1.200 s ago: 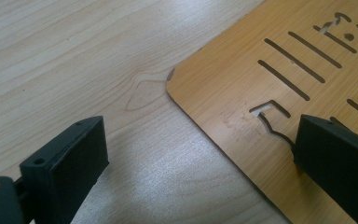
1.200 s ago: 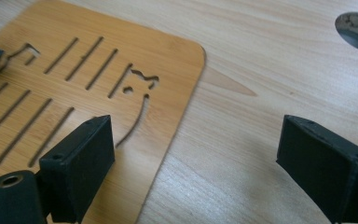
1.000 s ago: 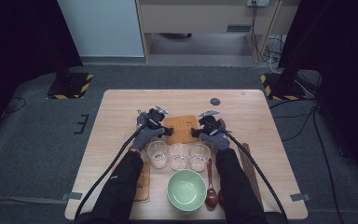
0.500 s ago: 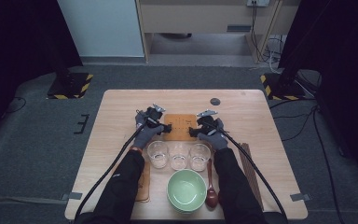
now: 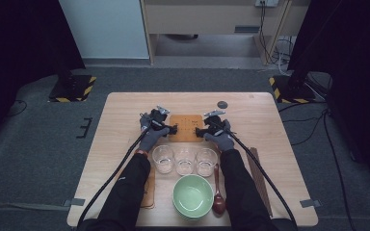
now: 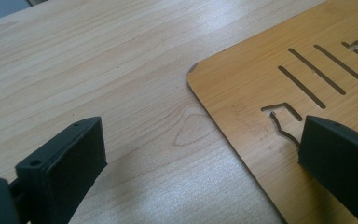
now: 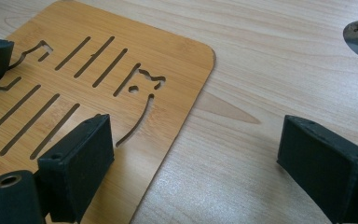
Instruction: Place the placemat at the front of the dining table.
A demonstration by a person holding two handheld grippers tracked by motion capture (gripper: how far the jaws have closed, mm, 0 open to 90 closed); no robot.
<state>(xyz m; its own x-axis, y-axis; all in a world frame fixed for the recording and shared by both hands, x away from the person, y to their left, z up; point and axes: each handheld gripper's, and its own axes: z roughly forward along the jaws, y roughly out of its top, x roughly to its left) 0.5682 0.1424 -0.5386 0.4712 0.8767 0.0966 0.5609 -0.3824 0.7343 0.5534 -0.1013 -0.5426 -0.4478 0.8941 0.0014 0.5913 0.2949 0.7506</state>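
- I have brought both grippers slightly nearer the thin orange-brown bamboo mat with cut-out slots (image 5: pixel 187 127), which lies flat at mid-table, beyond three clear glass cups (image 5: pixel 185 160).
- Left gripper (image 5: pixel 172 129): jaws released, straddling the mat's left edge.
- Right gripper (image 5: pixel 200 131): jaws released, straddling its right edge.
- Judgement: a two-sided lift is being set up; nothing grasped yet.

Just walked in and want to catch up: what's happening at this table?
A person holds the left gripper and right gripper at opposite edges of a slotted bamboo mat lying flat on the table. Both sets of jaws stand open astride its edges, gripping nothing yet. Nearer the person sit three glasses, a green bowl and a spoon.
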